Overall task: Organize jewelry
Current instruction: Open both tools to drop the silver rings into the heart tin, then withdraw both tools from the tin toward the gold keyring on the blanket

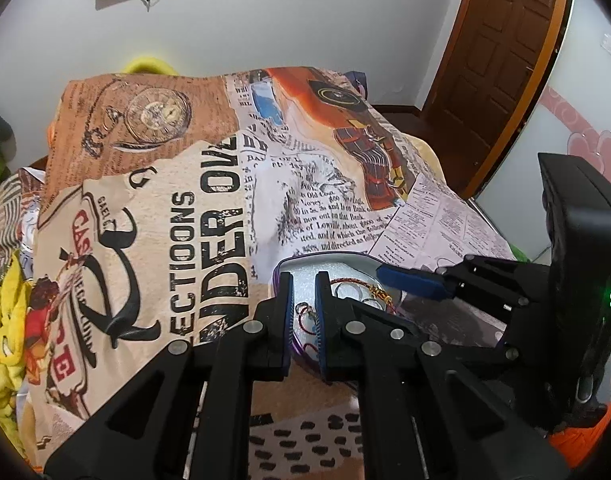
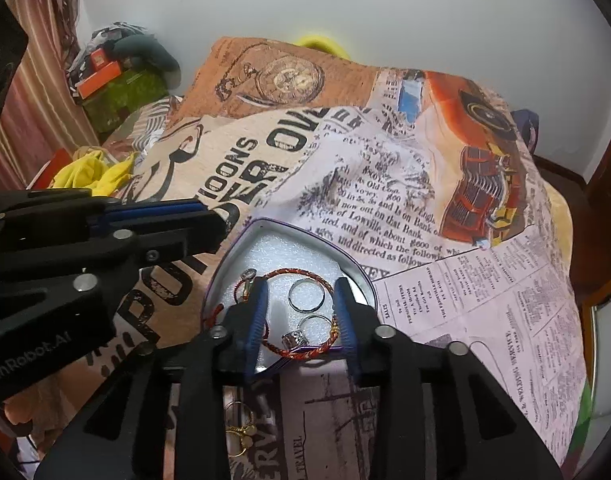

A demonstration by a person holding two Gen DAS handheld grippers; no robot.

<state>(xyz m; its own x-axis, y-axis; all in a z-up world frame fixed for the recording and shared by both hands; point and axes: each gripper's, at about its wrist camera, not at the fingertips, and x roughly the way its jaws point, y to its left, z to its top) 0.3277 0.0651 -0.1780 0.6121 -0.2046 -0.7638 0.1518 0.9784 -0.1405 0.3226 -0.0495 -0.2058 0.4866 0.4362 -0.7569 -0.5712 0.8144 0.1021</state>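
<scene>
A heart-shaped purple tin [image 2: 357,268] with white foam lining lies on the printed cloth; it also shows in the left wrist view [image 1: 301,266]. Inside lie a red-gold braided bracelet [image 2: 301,274], a plain silver ring [image 2: 305,298], a silver ring with a setting [image 2: 295,338] and a small charm [image 2: 247,276]. My right gripper [image 2: 301,312] is open and empty, fingers straddling the rings just above the tin. My left gripper [image 1: 304,308] hovers over the tin's left rim with a narrow gap, holding nothing. Gold earrings [image 2: 241,432] lie on the cloth in front of the tin.
The printed newspaper-pattern cloth [image 1: 145,220] covers the whole bed. Yellow fabric [image 2: 93,172] and boxes [image 2: 99,76] sit at the left side. A wooden door [image 1: 501,60] stands at the right. A white wall is behind.
</scene>
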